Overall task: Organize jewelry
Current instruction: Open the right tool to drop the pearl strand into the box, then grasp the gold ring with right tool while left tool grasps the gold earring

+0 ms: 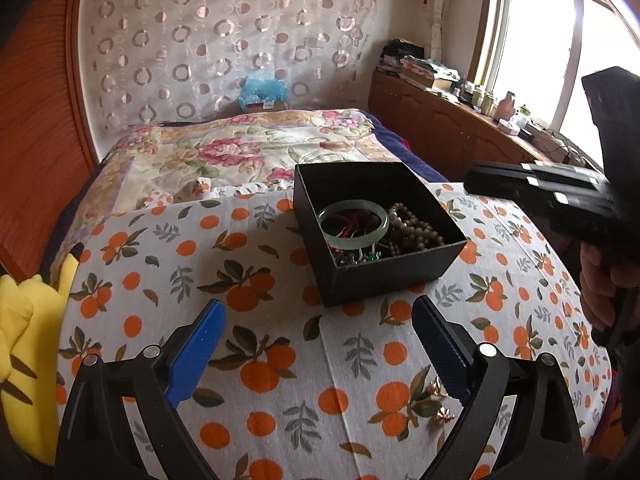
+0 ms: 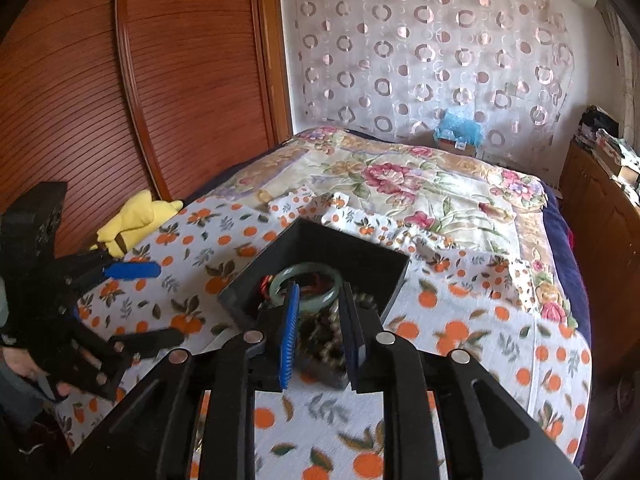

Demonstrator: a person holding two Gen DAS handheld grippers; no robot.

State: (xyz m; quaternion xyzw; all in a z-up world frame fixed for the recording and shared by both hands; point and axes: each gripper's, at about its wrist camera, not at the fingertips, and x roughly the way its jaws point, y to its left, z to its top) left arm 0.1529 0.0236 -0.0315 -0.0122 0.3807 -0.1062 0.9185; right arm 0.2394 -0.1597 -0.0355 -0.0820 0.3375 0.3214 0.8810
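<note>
- Black box point(image 1: 394, 280) on orange-print cloth point(image 1: 256, 364), holding jade bangle point(image 1: 353, 225) and beads point(image 1: 416, 228);
- left hand-held gripper point(image 1: 320, 354) spread wide, empty;
- right hand-held gripper point(image 2: 320, 330) slightly parted above box, gripping nothing.

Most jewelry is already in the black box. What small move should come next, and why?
Probably bring the open left gripper down toward the small copper-colored pieces lying loose on the orange-print cloth beside its right jaw; they are still outside the black box.

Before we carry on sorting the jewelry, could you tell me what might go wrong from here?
1. Small gold pieces lie on the busy orange-print cloth beside the open left claw; they could be missed or nudged.
2. The right claw hangs slightly open over the black box; its tips might snag the beads or knock the green bangle.
</note>
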